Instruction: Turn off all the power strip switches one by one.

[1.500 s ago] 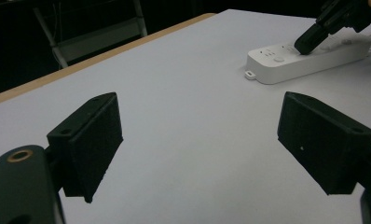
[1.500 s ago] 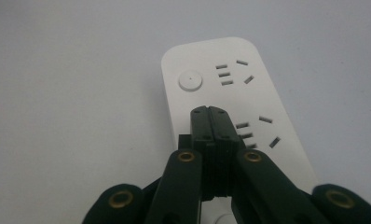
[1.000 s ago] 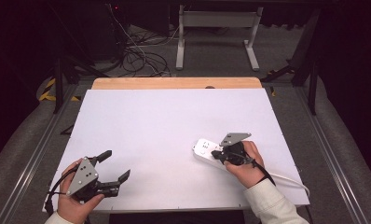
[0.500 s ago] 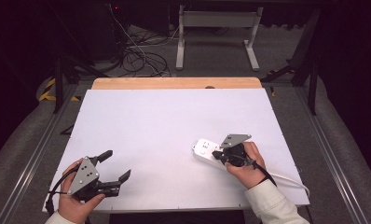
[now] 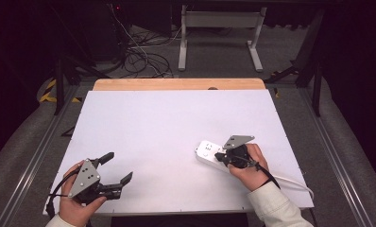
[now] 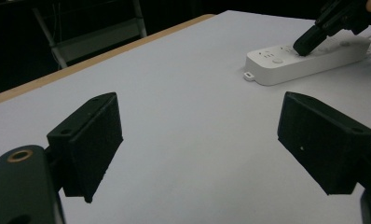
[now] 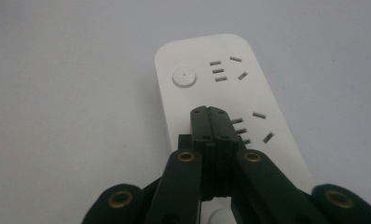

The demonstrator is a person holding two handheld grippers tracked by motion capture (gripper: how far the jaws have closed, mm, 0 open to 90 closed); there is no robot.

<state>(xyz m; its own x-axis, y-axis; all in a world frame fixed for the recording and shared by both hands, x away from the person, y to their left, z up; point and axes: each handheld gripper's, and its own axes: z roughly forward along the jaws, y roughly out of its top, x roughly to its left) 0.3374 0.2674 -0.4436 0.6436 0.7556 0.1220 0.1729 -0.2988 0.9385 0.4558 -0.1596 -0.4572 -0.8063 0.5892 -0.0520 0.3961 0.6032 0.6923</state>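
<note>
A white power strip (image 5: pixel 205 152) lies flat on the white table (image 5: pixel 176 123) at the right front, and its cable (image 5: pixel 292 181) runs off to the right. My right gripper (image 5: pixel 218 156) is shut with nothing between its jaws. Its tips (image 7: pixel 209 112) sit low over the strip's top face (image 7: pixel 207 56), short of the round button (image 7: pixel 184 76) and beside a socket group. Whether the tips touch the strip I cannot tell. At the left front my left gripper (image 5: pixel 118 167) is open and holds nothing. The left gripper view has the strip (image 6: pixel 309 60) far off to the right, with the right gripper (image 6: pixel 308 41) on it.
A wooden strip (image 5: pixel 176 84) runs along the table's far edge. Beyond it stand a metal frame (image 5: pixel 219 28) and loose cables (image 5: pixel 143 56) on the floor. Grey rails (image 5: pixel 35 156) flank the table's sides.
</note>
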